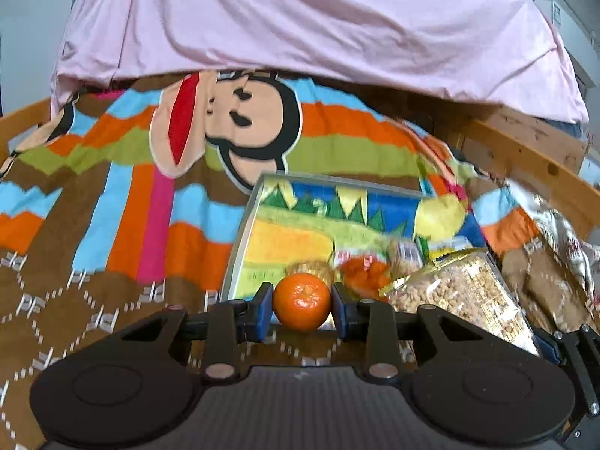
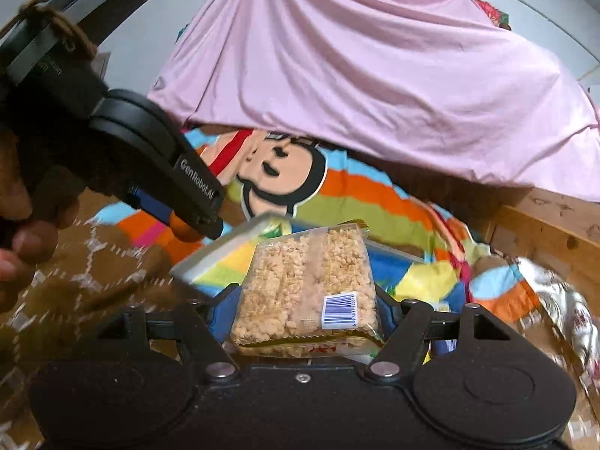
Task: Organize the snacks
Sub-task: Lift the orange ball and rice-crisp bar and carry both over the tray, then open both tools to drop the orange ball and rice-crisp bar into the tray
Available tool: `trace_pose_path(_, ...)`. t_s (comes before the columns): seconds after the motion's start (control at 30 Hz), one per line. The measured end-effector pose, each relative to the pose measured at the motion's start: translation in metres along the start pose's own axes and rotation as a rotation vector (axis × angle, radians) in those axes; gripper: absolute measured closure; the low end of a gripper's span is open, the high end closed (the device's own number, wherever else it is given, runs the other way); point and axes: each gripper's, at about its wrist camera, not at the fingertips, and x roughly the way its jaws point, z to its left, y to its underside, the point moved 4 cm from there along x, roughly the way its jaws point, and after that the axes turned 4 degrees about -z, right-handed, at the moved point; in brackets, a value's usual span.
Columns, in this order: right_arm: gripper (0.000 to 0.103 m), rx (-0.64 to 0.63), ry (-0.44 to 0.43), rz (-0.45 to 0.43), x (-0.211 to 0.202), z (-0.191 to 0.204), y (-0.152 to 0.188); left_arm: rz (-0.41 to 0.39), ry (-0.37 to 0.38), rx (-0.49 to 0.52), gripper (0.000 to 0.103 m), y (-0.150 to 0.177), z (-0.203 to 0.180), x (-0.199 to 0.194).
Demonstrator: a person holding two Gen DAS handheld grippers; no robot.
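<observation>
My left gripper point(image 1: 302, 302) is shut on a small orange tangerine point(image 1: 301, 300), held at the near edge of a colourful printed tray point(image 1: 240, 251). It shows in the right wrist view point(image 2: 195, 225) at upper left, the tangerine point(image 2: 180, 229) between its fingers. My right gripper point(image 2: 305, 307) is shut on a clear bag of puffed rice cakes point(image 2: 300, 285), held above the tray point(image 2: 210, 258). That bag shows in the left wrist view point(image 1: 461, 296) at right. Blurred small snacks point(image 1: 363, 270) lie in the tray.
A striped cartoon-monkey cloth point(image 1: 150, 195) covers the table. A pink sheet point(image 1: 300, 22) hangs behind. A wooden rail point(image 1: 525, 157) runs at right. A silver snack bag point(image 1: 570, 247) lies at far right.
</observation>
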Motion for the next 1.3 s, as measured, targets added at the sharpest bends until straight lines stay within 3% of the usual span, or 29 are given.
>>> trace_pose_path(0.3,0.031,0.011,-0.032,-0.066,0.085,-0.039,-0.016,-0.026,-0.03,-0.015,0.067,-0.023,0.001,0.058)
trace_pose_path(0.6,0.031,0.142,-0.123,0.048,0.153,-0.06,0.008,0.046,-0.053,-0.027,0.067,-0.001,0.01,0.118)
trace_pose_path(0.8,0.031,0.146,-0.17,0.102,0.165,-0.053,0.021,0.076,-0.068,-0.029,0.067,0.013,0.011,0.129)
trace_pose_path(1.3,0.032,0.126,-0.185,0.118,0.167,-0.05,0.025,0.113,-0.091,-0.046,0.066,0.019,0.015,0.133)
